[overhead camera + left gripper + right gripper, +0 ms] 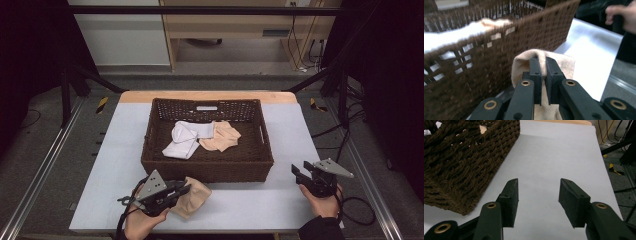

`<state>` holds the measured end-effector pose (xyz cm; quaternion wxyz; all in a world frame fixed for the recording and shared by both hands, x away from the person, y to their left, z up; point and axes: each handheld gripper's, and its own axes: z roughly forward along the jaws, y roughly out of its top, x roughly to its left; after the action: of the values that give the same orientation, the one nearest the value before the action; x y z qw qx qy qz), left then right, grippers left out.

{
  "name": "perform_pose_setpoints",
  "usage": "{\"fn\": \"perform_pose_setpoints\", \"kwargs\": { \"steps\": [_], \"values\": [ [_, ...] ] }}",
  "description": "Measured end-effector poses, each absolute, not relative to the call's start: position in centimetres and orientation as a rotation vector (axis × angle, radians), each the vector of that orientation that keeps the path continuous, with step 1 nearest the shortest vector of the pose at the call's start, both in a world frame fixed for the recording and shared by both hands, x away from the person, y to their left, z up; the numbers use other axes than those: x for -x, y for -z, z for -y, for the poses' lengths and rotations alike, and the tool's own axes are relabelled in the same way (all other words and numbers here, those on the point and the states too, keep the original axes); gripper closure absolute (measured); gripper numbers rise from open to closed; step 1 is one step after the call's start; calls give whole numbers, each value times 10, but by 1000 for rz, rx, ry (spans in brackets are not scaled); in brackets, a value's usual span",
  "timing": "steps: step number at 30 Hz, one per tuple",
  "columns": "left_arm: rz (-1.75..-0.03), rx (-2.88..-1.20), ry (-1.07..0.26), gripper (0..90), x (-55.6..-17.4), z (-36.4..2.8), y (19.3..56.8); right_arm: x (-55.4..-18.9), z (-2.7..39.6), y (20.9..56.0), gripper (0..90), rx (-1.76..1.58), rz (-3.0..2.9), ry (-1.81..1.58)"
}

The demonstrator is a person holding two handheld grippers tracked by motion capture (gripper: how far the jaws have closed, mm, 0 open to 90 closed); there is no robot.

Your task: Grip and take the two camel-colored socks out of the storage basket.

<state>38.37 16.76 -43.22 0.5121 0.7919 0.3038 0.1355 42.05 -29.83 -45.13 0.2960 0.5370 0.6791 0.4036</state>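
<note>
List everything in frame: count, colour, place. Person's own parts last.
basket: 1, dark brown woven, middle of the table
white cloth: 1, white, inside the basket, left of centre
tan cloth in basket: 1, light tan, inside the basket, beside the white cloth
tan cloth on table: 1, light tan, on the table in front of the basket's near wall, pinched by the left tool
table: 1, pale grey top with a wooden far edge
frame rails: 2, grey metal, along both sides of the table
left tool: 1, black, near left of the table, jaws shut on the tan cloth on table
right tool: 1, black, near right of the table, jaws apart, nothing between them
hands: 2, one on each tool, at the near edge
</note>
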Motion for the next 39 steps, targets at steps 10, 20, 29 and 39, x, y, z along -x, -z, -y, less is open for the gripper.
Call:
{"fn": "perform_pose_setpoints", "kwargs": {
  "steps": [10,20,29,39],
  "values": [
    [-761,-1962,-312,834,-395,-162,453,-422,297,454,503,-1423,-1824,-1054],
    [-767,-1905,-343,558,-395,-170,451,-423,295,457,463,-1425,-1846,-1035],
    [-833,-1858,-406,409,-392,-201,444,-421,298,458,421,-1438,-1829,-1039],
    [-981,-1790,-479,361,-391,-250,449,-419,301,459,390,-1447,-1826,-1042]
  ]
}}
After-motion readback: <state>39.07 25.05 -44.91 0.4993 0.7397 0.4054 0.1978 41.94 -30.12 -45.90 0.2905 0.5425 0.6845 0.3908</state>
